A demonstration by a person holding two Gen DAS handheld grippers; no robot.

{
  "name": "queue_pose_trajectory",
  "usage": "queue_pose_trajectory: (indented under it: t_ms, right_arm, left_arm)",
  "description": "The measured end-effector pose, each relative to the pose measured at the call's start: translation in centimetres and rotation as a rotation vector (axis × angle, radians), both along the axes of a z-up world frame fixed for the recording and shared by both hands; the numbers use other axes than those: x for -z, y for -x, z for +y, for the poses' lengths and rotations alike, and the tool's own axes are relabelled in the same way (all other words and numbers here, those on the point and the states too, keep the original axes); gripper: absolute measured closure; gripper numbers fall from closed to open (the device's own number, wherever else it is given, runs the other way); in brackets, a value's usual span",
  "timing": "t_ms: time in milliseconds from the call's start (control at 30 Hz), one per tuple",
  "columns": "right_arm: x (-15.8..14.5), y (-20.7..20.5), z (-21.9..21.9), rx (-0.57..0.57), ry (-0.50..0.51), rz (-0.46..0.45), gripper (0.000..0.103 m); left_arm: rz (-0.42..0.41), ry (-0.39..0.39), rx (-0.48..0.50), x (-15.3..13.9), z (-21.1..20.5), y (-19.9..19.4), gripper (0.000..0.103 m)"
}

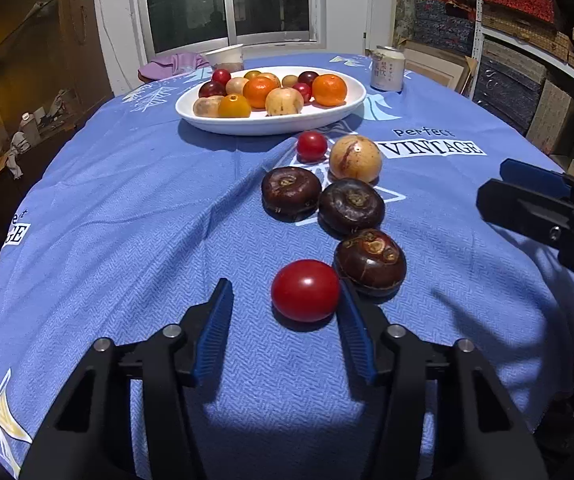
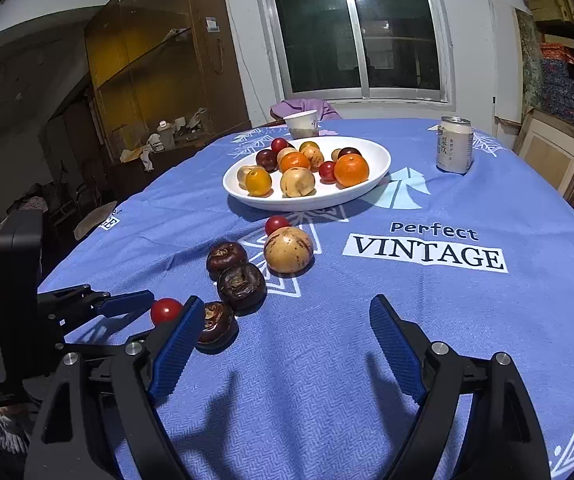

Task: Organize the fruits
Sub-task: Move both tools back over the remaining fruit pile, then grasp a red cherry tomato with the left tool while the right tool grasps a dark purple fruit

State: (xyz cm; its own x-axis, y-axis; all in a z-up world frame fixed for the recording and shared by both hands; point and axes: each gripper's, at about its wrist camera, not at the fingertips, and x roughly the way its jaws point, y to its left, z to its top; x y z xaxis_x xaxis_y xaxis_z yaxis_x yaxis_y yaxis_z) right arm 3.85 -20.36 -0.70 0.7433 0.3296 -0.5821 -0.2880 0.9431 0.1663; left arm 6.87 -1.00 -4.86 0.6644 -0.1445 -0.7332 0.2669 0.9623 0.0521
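A red cherry tomato [image 1: 305, 290] lies on the blue cloth between the jaws of my left gripper [image 1: 285, 286]. The right pad [image 1: 353, 332] touches the tomato and the left pad stands a gap away. Beside it are three dark brown water chestnuts [image 1: 371, 262], a tan round fruit [image 1: 355, 158] and a second small tomato [image 1: 311, 145]. Behind them a white plate [image 1: 271, 126] holds several oranges, tomatoes and tan fruits. My right gripper [image 2: 287, 304] hovers open over bare cloth, right of the chestnuts [image 2: 241, 286]. The right wrist view shows the tomato [image 2: 165, 311] beside the left gripper's blue finger.
A drink can [image 2: 455, 144] stands at the back right of the table and a paper cup [image 2: 302, 123] behind the plate [image 2: 307, 200]. Shelves of boxes line the right wall. A cabinet stands off the table's left edge.
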Motion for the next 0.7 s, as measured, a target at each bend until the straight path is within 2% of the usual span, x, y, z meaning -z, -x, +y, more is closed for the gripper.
queue_pose_trajectory:
  t_ms: [167, 300, 433, 500, 633, 700]
  right_arm:
    - [0.1, 0.1, 0.5, -0.007, 0.010, 0.007, 0.018]
    - [0.4, 0.0, 1.9, -0.035, 0.041, 0.022, 0.018]
    - [1.0, -0.3, 4.4, -0.083, 0.085, 0.054, 0.018]
    - [1.3, -0.4, 5.6, -0.107, 0.115, 0.063, 0.018]
    - [1.7, -0.9, 6.9, -0.112, 0.147, 0.085, 0.018]
    - [1.7, -1.0, 7.2, -0.113, 0.153, 0.091, 0.018]
  left_arm:
    - [-0.024, 0.016, -0.007, -0.7, 0.4, 0.1, 0.069]
    - [-0.099, 0.007, -0.128, -2.4, 3.0, -0.5, 0.074]
    - [-0.093, 0.022, -0.226, -2.6, 5.8, -1.7, 0.074]
    - [-0.052, 0.065, -0.215, -2.0, 6.3, -2.1, 0.074]
    - [-0.057, 0.088, -0.192, -2.2, 6.2, -1.8, 0.073]
    - [-0.056, 0.101, -0.183, -2.1, 6.4, -1.5, 0.069]
